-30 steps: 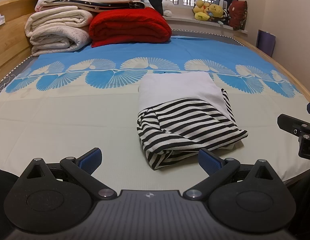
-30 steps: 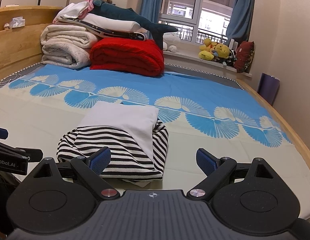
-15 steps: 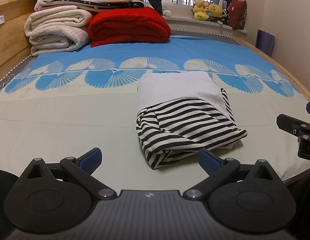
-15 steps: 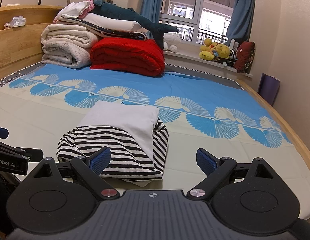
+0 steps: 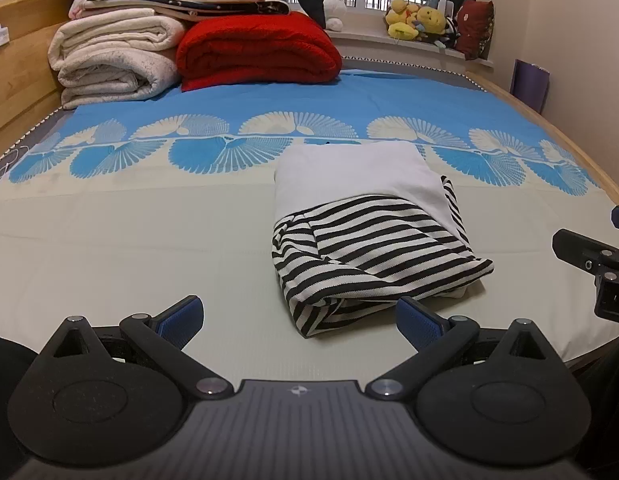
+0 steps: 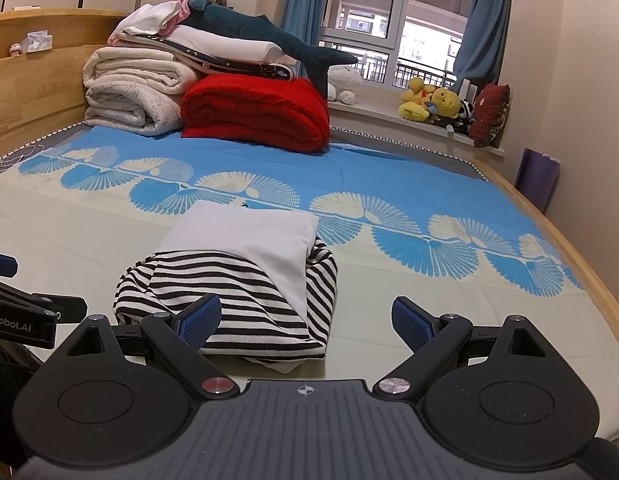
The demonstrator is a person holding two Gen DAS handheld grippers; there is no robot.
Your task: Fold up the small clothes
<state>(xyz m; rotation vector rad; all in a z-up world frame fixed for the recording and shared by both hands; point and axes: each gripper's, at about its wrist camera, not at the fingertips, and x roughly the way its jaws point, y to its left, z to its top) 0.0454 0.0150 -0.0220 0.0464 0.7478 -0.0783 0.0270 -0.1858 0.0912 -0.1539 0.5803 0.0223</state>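
Observation:
A folded black-and-white striped garment with a white panel on top [image 5: 373,236] lies on the bed near its front edge; it also shows in the right wrist view [image 6: 245,276]. My left gripper [image 5: 299,320] is open and empty, held just in front of the garment's near edge. My right gripper [image 6: 307,320] is open and empty, in front of the garment's right corner. The right gripper shows at the right edge of the left wrist view [image 5: 593,256]. The left gripper shows at the left edge of the right wrist view [image 6: 25,312].
The bed sheet [image 5: 129,240] is cream in front and blue with fan shapes behind. Rolled white blankets [image 5: 113,60], a red blanket [image 5: 257,52] and a plush shark [image 6: 265,36] are stacked at the head. Soft toys [image 6: 437,104] sit on the windowsill. A wooden bed rail [image 6: 581,256] runs along the right.
Both grippers have barely moved, with only a slight drift of the views. The garment lies as before.

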